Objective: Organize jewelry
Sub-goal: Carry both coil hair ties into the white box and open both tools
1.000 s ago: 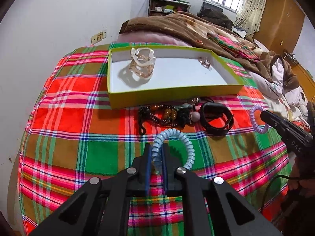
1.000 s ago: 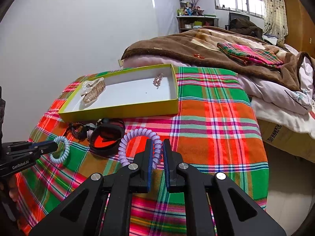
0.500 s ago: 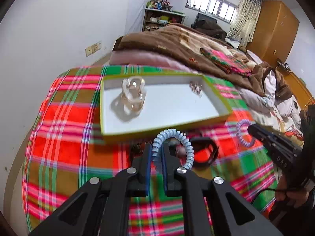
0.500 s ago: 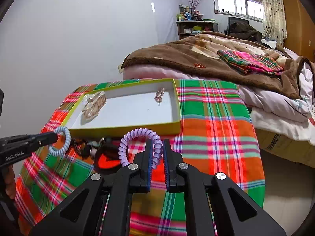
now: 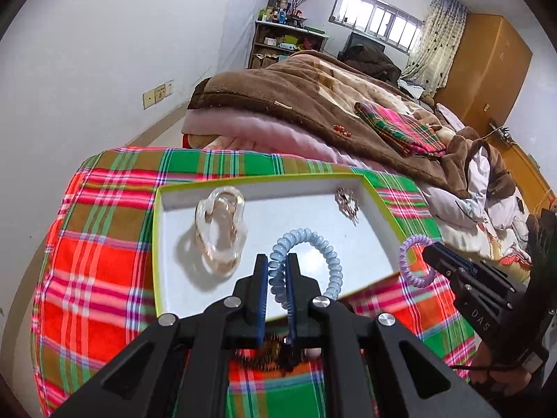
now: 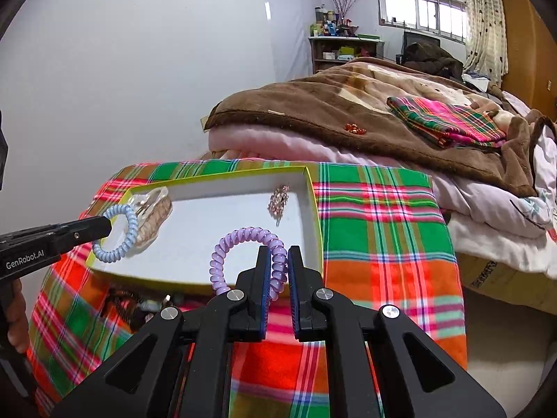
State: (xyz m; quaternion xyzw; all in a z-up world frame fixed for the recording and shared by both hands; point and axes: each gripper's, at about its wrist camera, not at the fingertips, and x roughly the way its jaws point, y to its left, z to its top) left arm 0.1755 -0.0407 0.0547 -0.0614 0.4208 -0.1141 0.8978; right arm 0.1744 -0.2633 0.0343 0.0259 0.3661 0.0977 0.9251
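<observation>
A shallow yellow-rimmed white box point(image 5: 158, 244) point(image 6: 315, 209) lies on the plaid cloth. In it are a clear chain-link bracelet point(image 5: 221, 230) point(image 6: 153, 216) at the left and a small rose-gold trinket point(image 5: 347, 202) point(image 6: 278, 200) at the far right. My left gripper point(image 5: 277, 264) is shut on a blue spiral hair tie point(image 5: 313, 244) point(image 6: 120, 233), held above the box's near part. My right gripper point(image 6: 278, 259) is shut on a purple spiral hair tie point(image 6: 243, 244) point(image 5: 412, 261), held over the box's near right corner.
Dark beaded jewelry point(image 6: 122, 303) point(image 5: 268, 351) lies on the plaid cloth point(image 6: 376, 230) in front of the box, mostly hidden by the grippers. A bed with a brown blanket point(image 5: 313, 104) lies beyond. A white wall stands at the left.
Both grippers have risen and moved forward with their hair ties, from over the cloth in front of the box to over the box itself.
</observation>
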